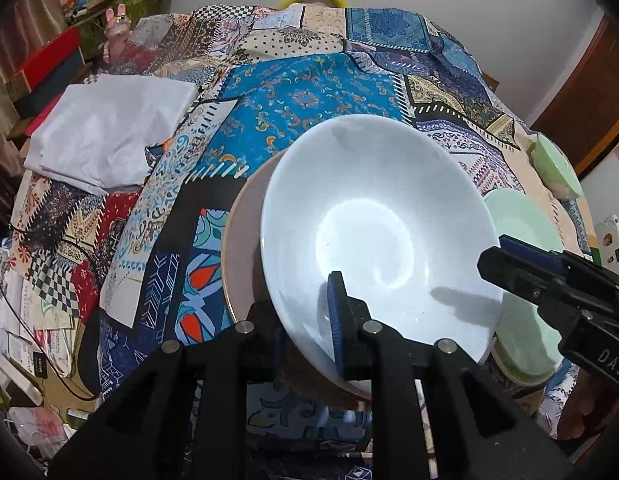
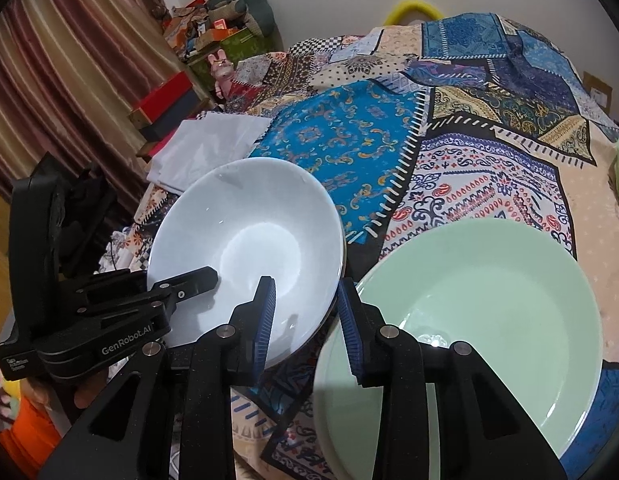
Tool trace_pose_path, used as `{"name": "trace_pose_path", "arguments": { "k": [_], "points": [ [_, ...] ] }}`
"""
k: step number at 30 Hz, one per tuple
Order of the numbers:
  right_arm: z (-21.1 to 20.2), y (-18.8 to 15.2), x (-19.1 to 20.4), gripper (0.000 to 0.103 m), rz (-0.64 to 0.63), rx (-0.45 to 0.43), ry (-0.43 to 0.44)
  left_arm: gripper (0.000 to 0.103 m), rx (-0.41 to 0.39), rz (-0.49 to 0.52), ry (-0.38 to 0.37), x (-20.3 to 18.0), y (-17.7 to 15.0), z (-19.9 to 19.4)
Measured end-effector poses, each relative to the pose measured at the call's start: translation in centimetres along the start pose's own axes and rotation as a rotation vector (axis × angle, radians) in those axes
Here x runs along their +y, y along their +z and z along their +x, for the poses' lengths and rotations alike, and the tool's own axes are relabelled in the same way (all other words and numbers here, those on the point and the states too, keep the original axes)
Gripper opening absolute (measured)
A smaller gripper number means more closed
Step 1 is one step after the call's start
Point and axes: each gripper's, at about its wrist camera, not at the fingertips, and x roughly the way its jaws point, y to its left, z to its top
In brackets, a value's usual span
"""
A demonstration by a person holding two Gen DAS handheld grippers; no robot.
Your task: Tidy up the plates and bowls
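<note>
L gripper [image 1: 309, 320] clamps near rim of round pale-blue ceramic bowl [image 1: 373, 232]; R gripper [image 2: 307, 320], jaws apart, empty, straddles bowl's right rim, nearer green plate [image 2: 489, 320].

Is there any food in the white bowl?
No, the white bowl is bare inside, showing only a shiny patch of light, and the green plate beside it is bare too.

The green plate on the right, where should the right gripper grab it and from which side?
Probably the near rim of the green plate, coming in low from the front. It lies flat and shallow on the patchwork cloth, so only the thin raised edge offers a pinch. The right gripper is open at that rim beside the white bowl; one finger over, one under.
</note>
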Motion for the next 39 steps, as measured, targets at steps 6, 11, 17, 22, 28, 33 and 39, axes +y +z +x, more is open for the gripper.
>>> {"name": "trace_pose_path", "arguments": {
  "k": [6,11,17,22,28,33,39],
  "points": [
    [0.1,0.0,-0.1,0.031,0.001,-0.002,0.002,0.019,0.005,0.016,0.022,-0.2,0.4,-0.1],
    [-0.3,0.0,-0.3,0.031,0.005,-0.012,0.006,0.029,0.008,0.008,0.028,-0.2,1.0,-0.4],
    [-1.1,0.1,-0.9,0.031,0.025,-0.031,0.011,0.054,-0.037,-0.025,0.021,-0.1,1.6,-1.8],
    [-1.8,0.3,-1.4,0.031,0.035,-0.047,0.017,0.063,-0.135,0.035,0.053,-1.7,2.4,-4.1],
    [-3.5,0.4,-2.3,0.031,0.047,-0.096,0.009,0.066,-0.196,0.077,0.049,-4.1,3.3,-5.8],
    [-6.6,0.7,-4.0,0.031,0.052,-0.166,-0.041,0.07,-0.23,0.107,0.016,-7.0,4.0,-6.7],
    [-11.2,0.9,-7.4,0.035,0.082,-0.262,-0.115,0.078,-0.264,0.165,-0.038,-11.9,5.3,-7.3]
  ]
}}
